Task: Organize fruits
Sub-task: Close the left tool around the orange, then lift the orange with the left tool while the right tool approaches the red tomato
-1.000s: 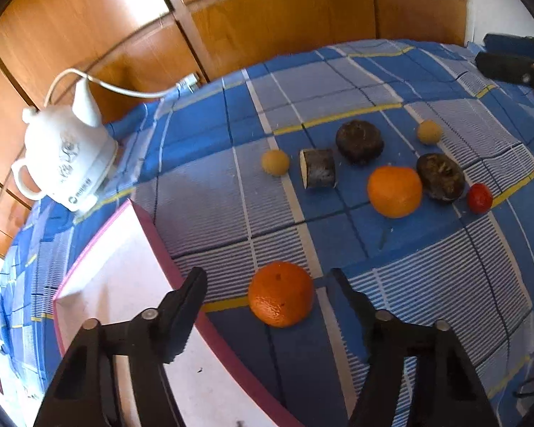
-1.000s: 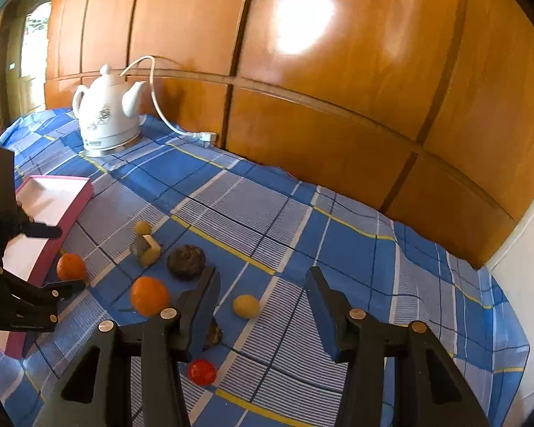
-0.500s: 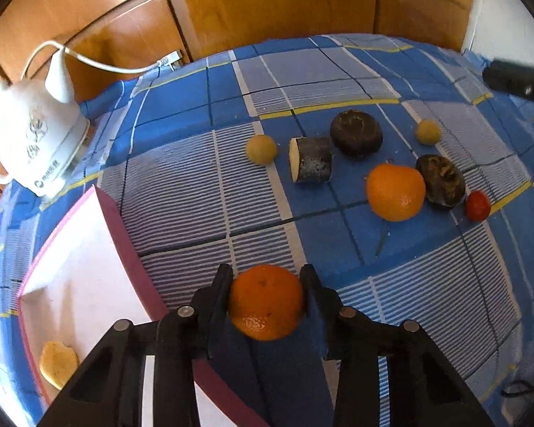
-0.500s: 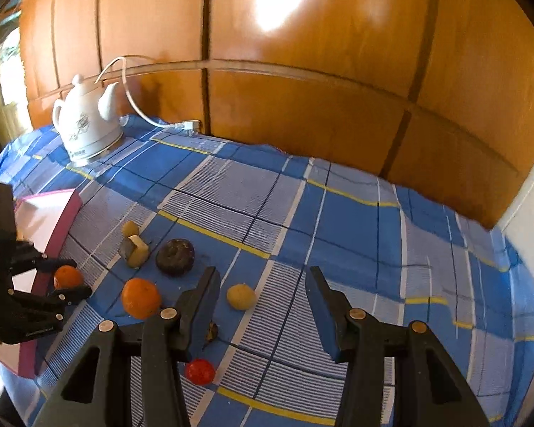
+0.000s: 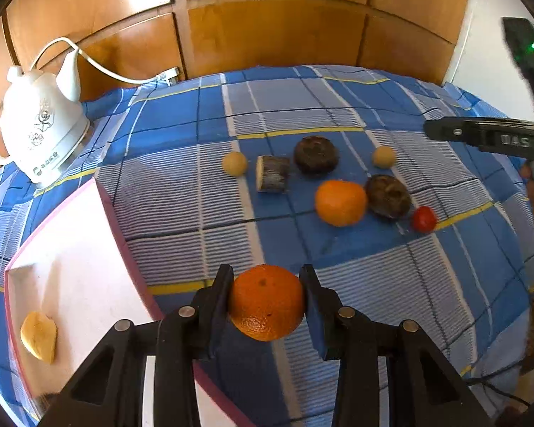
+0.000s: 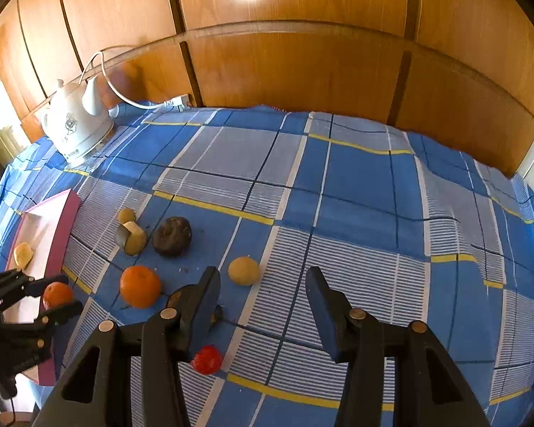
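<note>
Since 1 second earlier, the left gripper had brought its 2 fingers in from a wide spread onto the small orange, which had lain loose on the cloth between them; both pads pressed its sides, and it sat pinched at the fingertips. Just to the left of those fingers lay the pink-rimmed white tray, its corner edge running under the left finger, with 1 pale yellow piece of fruit resting in it well to the left.

Ahead of the fingertips, on the blue checked cloth, the other fruits lay in a loose cluster: a larger orange touching a dark brown round fruit, a small red fruit just beside that one, a second dark fruit farther ahead, a cut dark-skinned piece beside it, and 2 small yellow balls at either end. Far ahead and to the left stood a white kettle with its cord.

The right gripper had its fingers spread apart with nothing between them but cloth. One small yellow ball lay just ahead of its left finger, the red fruit showed beside that finger near its base, and the larger orange lay off to the left. In that view the left gripper appeared far left, clamped on the small orange beside the tray.
</note>
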A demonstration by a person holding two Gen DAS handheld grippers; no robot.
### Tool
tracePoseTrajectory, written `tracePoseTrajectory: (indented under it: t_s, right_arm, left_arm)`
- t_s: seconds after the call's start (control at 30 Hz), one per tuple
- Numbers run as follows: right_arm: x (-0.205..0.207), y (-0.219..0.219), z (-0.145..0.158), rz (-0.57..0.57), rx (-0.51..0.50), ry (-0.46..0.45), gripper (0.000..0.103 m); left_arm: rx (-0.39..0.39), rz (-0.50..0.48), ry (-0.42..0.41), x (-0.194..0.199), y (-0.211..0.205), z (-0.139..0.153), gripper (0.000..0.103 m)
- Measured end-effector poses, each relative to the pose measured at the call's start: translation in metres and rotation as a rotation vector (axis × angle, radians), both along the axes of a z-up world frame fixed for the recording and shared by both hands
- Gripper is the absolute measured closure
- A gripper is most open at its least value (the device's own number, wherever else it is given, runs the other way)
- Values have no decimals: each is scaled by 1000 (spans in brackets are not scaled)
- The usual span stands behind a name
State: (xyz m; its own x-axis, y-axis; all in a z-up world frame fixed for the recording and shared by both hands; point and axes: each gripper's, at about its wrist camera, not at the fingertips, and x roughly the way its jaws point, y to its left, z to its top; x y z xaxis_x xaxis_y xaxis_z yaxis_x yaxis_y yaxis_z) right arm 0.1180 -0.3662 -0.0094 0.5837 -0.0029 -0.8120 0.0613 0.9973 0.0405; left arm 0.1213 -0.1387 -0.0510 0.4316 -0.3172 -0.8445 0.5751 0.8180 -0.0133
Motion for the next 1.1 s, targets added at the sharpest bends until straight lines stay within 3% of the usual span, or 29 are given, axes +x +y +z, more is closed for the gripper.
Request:
tracePoseTrajectory:
  t_s: [0.13, 0.23, 0.4, 0.53, 0.67, 0.77, 1.1]
  right_arm:
    - [1, -4, -3, 8, 53, 19, 52]
    - [3, 5, -6, 82, 126, 32, 52]
    - [2, 25, -11, 143, 67, 52, 52]
    - [6, 25, -22, 174, 118, 112, 52]
    - [4, 35, -27, 219, 60, 135, 52]
    - [6, 34, -35, 254, 100, 198, 50]
    - [0, 46, -52, 311, 3, 284, 50]
  left_arm:
    - [-15, 10, -9, -13, -5, 3, 64]
    - [-38, 15, 2, -24, -7, 2, 64]
    - [-52, 18, 18, -37, -8, -1, 64]
    - [-65, 29, 31, -44, -6, -3, 64]
    - [-80, 31, 21, -51, -3, 2, 64]
    - [-89, 29, 22, -54, -1, 4, 64]
    - [-108, 39, 14, -59, 3, 10, 64]
